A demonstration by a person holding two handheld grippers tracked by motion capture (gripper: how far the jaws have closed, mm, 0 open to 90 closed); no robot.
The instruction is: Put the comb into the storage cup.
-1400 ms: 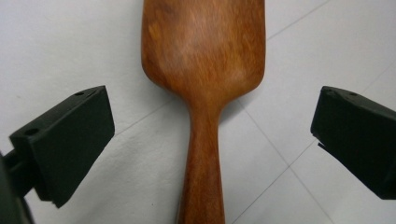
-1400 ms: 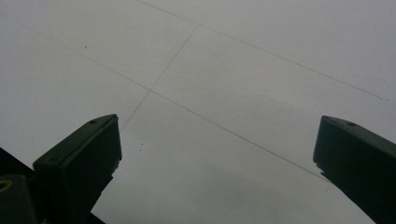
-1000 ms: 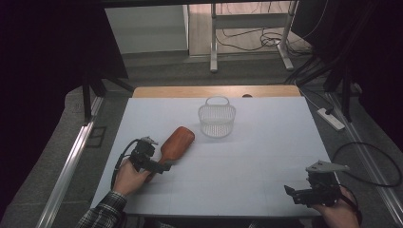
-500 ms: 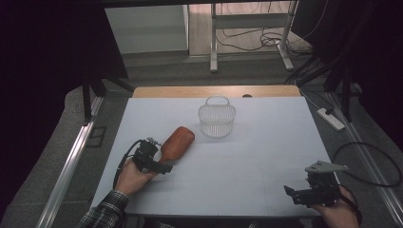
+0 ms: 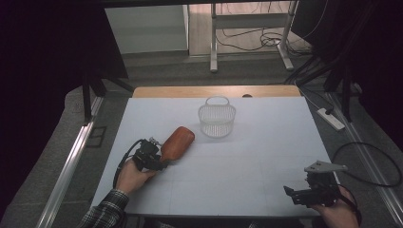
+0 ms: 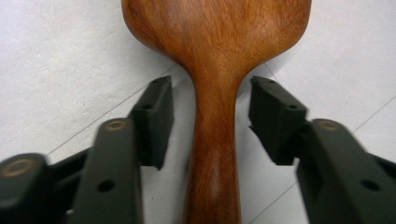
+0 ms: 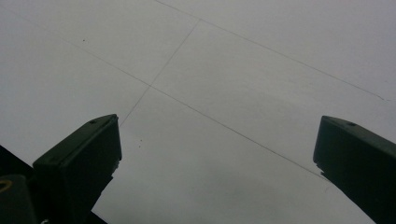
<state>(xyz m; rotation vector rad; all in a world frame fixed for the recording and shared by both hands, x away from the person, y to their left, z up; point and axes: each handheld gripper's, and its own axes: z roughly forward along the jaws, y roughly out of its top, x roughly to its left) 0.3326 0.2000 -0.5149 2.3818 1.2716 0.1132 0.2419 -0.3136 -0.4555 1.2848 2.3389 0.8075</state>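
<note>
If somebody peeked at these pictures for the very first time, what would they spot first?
Probably the reddish-brown wooden spoon lying on the left part of the white table. The left gripper has its open jaws on either side of the spoon's neck, with gaps showing on both sides. Next they would notice the see-through wire basket standing toward the table's far edge, and the right gripper at the near right corner, open over bare table.
</note>
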